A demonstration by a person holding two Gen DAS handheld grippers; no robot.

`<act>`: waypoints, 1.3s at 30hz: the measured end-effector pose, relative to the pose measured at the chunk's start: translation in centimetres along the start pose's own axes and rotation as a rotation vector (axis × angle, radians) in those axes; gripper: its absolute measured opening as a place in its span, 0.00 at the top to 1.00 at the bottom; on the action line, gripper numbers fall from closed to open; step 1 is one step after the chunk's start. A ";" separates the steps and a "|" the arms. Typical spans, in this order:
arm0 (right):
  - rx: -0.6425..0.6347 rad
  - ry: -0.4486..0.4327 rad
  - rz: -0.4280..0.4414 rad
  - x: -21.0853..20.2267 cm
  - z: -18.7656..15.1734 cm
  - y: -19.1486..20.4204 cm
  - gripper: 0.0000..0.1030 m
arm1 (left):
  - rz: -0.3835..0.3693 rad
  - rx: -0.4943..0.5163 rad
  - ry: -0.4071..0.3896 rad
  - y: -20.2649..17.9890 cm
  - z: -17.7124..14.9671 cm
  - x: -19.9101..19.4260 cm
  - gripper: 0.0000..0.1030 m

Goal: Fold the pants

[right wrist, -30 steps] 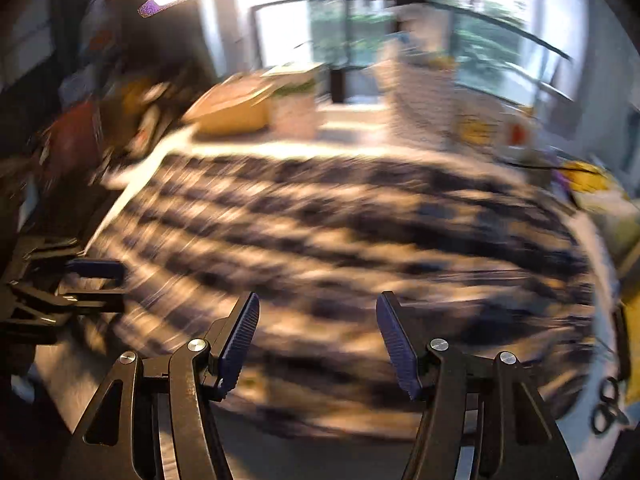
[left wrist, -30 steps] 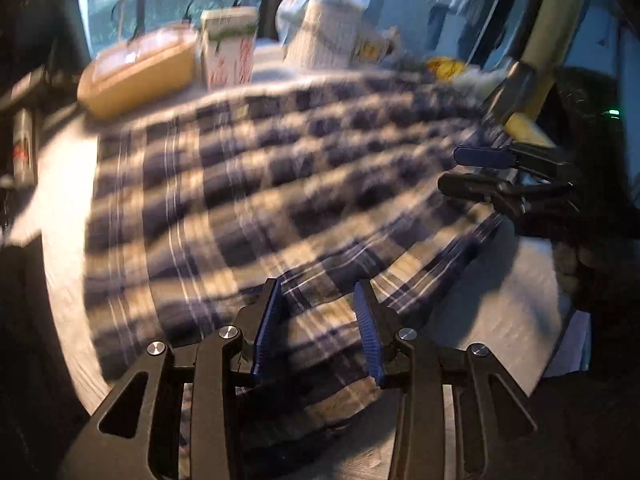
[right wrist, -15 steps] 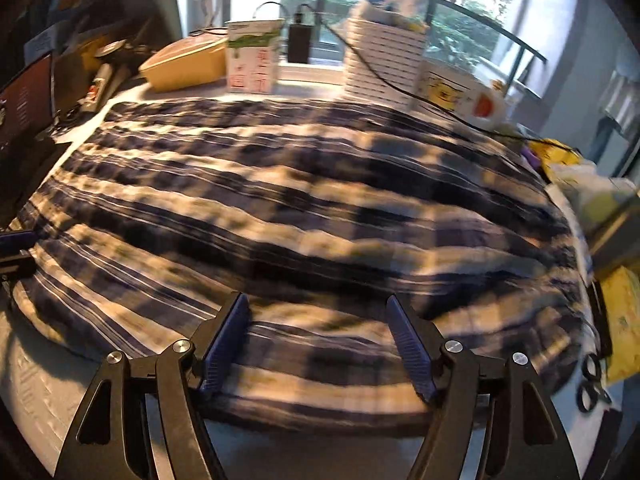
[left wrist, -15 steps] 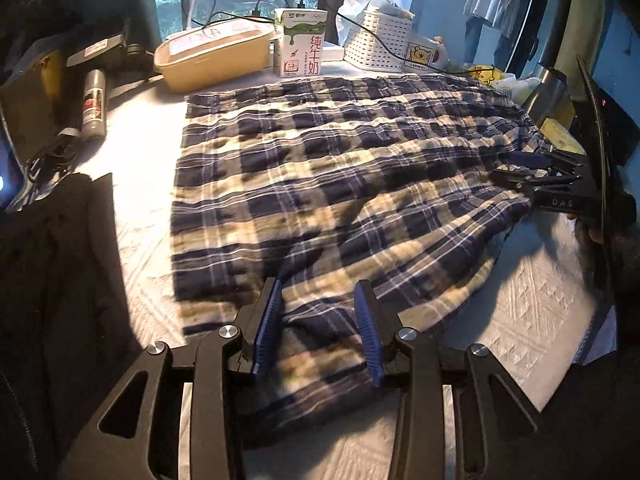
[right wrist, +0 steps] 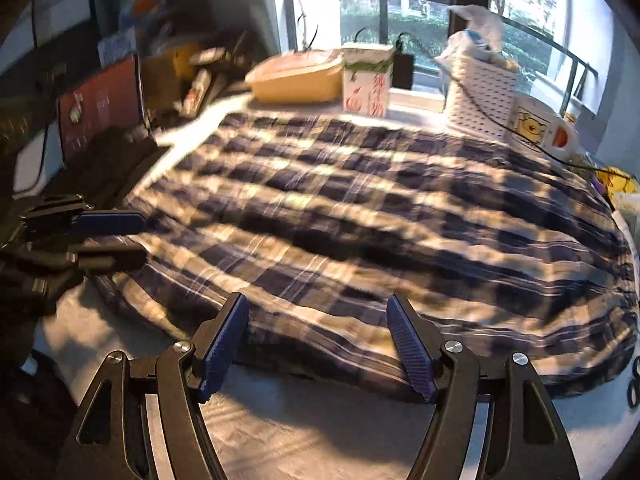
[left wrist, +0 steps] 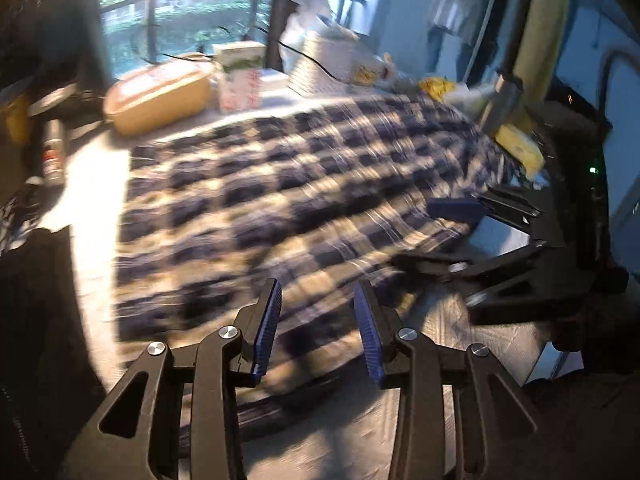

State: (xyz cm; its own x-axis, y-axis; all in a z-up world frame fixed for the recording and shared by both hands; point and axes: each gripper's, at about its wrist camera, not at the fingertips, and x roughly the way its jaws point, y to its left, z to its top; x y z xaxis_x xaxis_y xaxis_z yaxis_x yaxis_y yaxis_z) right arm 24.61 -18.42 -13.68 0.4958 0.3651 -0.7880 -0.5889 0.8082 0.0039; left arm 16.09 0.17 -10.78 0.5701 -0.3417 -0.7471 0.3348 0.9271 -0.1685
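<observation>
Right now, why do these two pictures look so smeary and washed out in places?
Left wrist view: the plaid pants are streaked by motion blur, and the window glare burns out the top left. Right wrist view: the same blur, milder, so the milk carton stays readable; low sunlight stripes the cloth. Both views bulge at the edges, fisheye-style.

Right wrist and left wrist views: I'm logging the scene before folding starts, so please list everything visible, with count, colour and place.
pants: one, navy and cream plaid, spread over the table
table: one, whitish, under the pants
tub: one, yellow, far edge
carton: one, white with red print, right of the tub
basket: one, white, far right
mug: one, white and yellow, beside the basket
left tongs: one, black with blue pads, open
right tongs: one, black with blue pads, open
</observation>
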 end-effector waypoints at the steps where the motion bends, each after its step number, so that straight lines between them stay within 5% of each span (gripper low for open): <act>1: -0.021 0.019 -0.030 0.6 -0.2 0.5 0.29 | 0.009 0.009 0.026 -0.4 -0.2 0.9 0.64; 7: -0.051 0.043 -0.080 0.9 -1.4 -0.2 0.27 | 0.015 -0.007 0.068 0.3 -1.5 1.2 0.64; 14: 0.024 0.072 -0.028 -1.0 -2.6 -3.9 0.26 | 0.025 -0.039 0.091 3.2 -1.0 -0.6 0.64; 17: 0.102 0.023 0.018 -2.5 -1.5 -6.2 0.26 | 0.098 -0.018 0.057 5.0 1.3 -0.9 0.64; 23: 0.097 -0.046 -0.100 -2.7 2.8 -9.8 0.26 | 0.155 0.002 -0.020 7.5 6.8 -0.2 0.63; 27: 0.140 -0.042 -0.136 -0.9 5.6 -12.8 0.27 | 0.130 0.019 -0.027 9.3 10.5 2.5 0.60; 29: 0.133 -0.018 -0.152 0.6 6.9 -14.0 0.81 | 0.116 0.001 0.003 10.3 11.6 4.5 0.60; 34: 0.093 0.037 -0.155 3.8 9.1 -14.3 0.84 | 0.094 0.020 0.064 11.0 14.0 8.9 0.60; 39: 0.100 0.138 -0.161 8.1 9.8 -15.6 0.83 | 0.192 0.022 0.125 12.5 14.4 12.6 0.55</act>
State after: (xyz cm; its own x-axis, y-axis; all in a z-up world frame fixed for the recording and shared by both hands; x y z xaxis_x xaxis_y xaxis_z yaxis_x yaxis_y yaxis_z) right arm 44.03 -23.53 -14.07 0.4823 0.1663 -0.8601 -0.4397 0.8951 -0.0735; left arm 38.28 5.25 -13.05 0.5281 -0.1364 -0.8382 0.2465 0.9691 -0.0023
